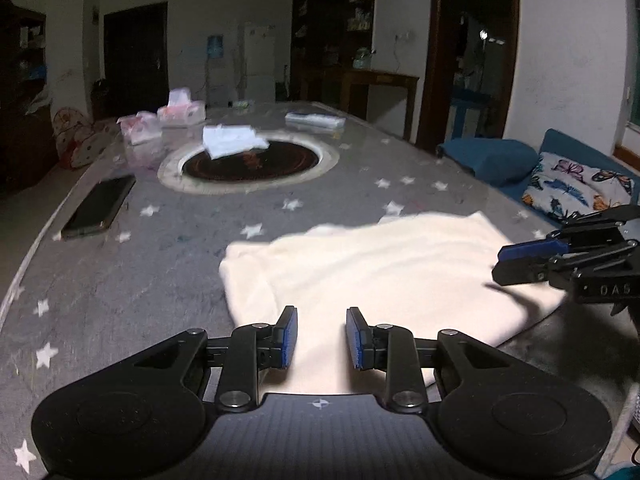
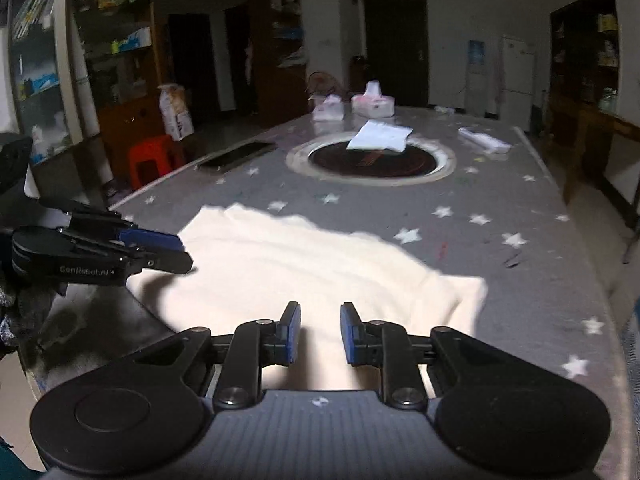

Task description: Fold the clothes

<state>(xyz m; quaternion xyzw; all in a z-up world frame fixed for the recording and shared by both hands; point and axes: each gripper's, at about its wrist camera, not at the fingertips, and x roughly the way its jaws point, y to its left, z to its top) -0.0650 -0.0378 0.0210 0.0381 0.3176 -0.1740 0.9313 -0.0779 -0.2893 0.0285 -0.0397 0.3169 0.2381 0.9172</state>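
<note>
The cream garment (image 1: 376, 276) lies folded on the starred worktop (image 1: 120, 280), straight ahead at twelve o'clock. My left hand-held gripper (image 1: 321, 338) hovers over its near edge, jaws apart, gripping nothing. My right hand-held gripper (image 2: 320, 334) does likewise, empty, at three o'clock from the left.

I am reading only two markings. In the left wrist view, at the right edge of the frame, the black plastic right gripper (image 1: 516, 260) is showing raised letters "DAS" on its body, with the rest running out of frame. In the right wrist view, at the left edge of the frame, the black plastic left gripper (image 2: 176, 254) is showing "GenRobot.AI" in pale letters along its side.
</note>
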